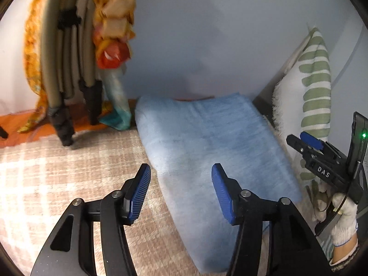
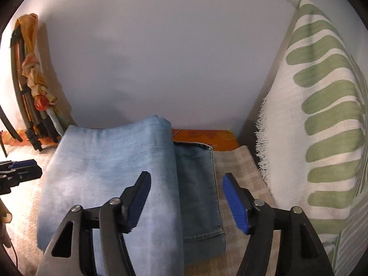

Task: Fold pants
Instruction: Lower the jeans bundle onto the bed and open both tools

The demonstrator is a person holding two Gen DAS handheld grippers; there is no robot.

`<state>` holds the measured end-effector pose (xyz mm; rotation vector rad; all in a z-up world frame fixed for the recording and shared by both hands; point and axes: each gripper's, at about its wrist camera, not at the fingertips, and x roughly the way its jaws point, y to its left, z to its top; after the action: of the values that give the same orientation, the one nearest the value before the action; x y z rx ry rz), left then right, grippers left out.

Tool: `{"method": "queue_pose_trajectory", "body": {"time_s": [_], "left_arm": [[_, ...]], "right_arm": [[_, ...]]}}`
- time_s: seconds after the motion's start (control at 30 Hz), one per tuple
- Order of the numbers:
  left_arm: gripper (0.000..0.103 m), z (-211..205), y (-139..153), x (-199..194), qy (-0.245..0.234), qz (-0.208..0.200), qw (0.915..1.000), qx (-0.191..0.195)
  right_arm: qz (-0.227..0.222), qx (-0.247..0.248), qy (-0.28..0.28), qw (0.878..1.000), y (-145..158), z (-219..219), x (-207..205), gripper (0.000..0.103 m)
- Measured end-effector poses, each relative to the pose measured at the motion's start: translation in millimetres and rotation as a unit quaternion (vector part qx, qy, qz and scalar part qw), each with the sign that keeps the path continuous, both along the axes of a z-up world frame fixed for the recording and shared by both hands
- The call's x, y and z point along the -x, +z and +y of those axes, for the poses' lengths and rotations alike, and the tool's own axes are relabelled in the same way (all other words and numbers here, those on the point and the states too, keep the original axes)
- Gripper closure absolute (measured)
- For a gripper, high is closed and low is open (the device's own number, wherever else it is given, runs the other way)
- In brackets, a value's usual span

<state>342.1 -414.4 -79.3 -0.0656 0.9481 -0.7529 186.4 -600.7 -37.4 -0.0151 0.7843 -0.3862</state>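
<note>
Both the left gripper (image 1: 181, 189) and right gripper (image 2: 186, 197) hover open, empty, above the folded pants (image 2: 110, 161).

My pants (image 2: 110, 174) run out under the bottom edge of the frame, and their folded top layer hides most of the darker layer beneath. In the upper left, the hanging orange cloth (image 1: 112, 23) is blurred. My gloved hand (image 1: 342, 220) is cut off at lower right.

Both wrist views: folded pants (image 1: 207, 142), close, downward.
</note>
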Motion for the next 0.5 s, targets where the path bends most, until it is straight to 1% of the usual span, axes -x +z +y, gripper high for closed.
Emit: {"method": "queue_pose_trajectory", "body": {"time_s": [0.03,0.1,0.2,0.27,0.33,0.4,0.5], "left_arm": [[0.049,4,5,5,-0.001,-0.006,1.0,-0.001],[0.048,8,12,7,-0.002,-0.008,1.0,-0.001],[0.045,16,24,18,-0.002,-0.015,0.9999,0.0],[0.043,23,32,28,-0.002,-0.023,0.9997,0.0],[0.038,30,41,39,-0.002,-0.031,0.9995,0.0],[0.03,34,51,51,0.0,-0.039,0.9992,-0.001],[0.028,36,67,71,-0.005,-0.06,0.9981,-0.01]], "right_arm": [[-0.002,0.002,0.002,1.0,3,2,4,0.03],[-0.006,0.004,0.003,1.0,8,5,9,0.028],[-0.01,0.002,0.003,1.0,17,13,20,0.019],[-0.016,0.004,0.004,1.0,24,21,29,0.019],[-0.019,0.005,0.005,1.0,31,30,38,0.015],[-0.022,0.006,0.009,1.0,39,38,47,0.014],[-0.029,0.012,0.012,0.999,49,51,62,0.008]]}}
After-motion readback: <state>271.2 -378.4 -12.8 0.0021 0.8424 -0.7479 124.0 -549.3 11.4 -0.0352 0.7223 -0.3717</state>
